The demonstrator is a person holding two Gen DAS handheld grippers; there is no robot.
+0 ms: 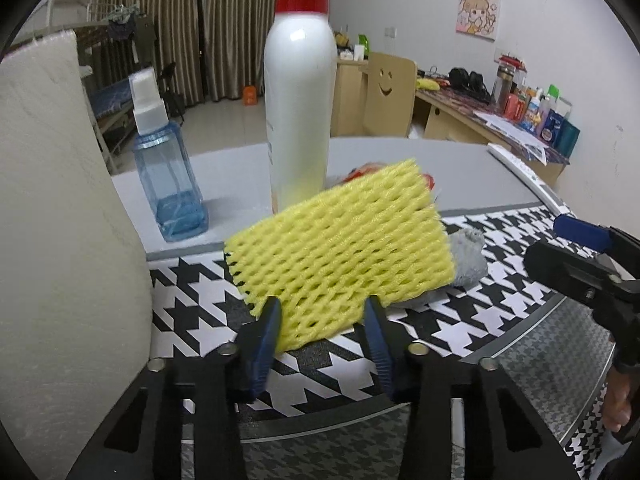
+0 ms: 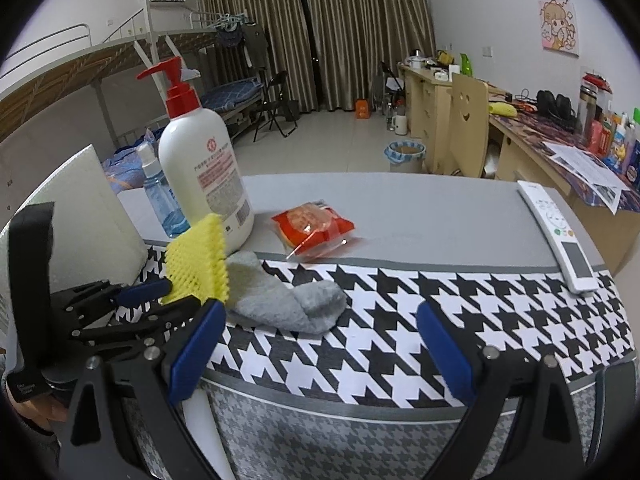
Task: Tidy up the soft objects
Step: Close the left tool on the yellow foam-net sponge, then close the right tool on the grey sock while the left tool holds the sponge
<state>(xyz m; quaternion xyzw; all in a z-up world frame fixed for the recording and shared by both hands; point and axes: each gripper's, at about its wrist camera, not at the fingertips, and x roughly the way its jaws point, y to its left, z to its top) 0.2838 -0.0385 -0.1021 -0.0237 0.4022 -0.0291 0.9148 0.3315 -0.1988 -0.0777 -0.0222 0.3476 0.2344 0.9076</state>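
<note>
A yellow foam net sleeve [image 1: 340, 240] stands tilted above the houndstooth cloth [image 1: 192, 312], its lower edge pinched between the blue pads of my left gripper [image 1: 324, 320]. The right wrist view shows the same net [image 2: 196, 260] held up by the left gripper [image 2: 168, 292], clear of the table. A grey fuzzy sock [image 2: 288, 300] lies flat on the cloth just behind and right of the net, partly hidden by it in the left wrist view [image 1: 468, 256]. My right gripper [image 2: 320, 344] hovers over the cloth's front edge, open with nothing between its fingers.
A white pump bottle [image 2: 204, 172] with a red top and a blue spray bottle [image 2: 160, 196] stand at the back left. A red snack packet [image 2: 312, 228] lies mid-table and a white remote [image 2: 560, 232] at the right edge. A white foam sheet [image 1: 60, 200] stands at the left.
</note>
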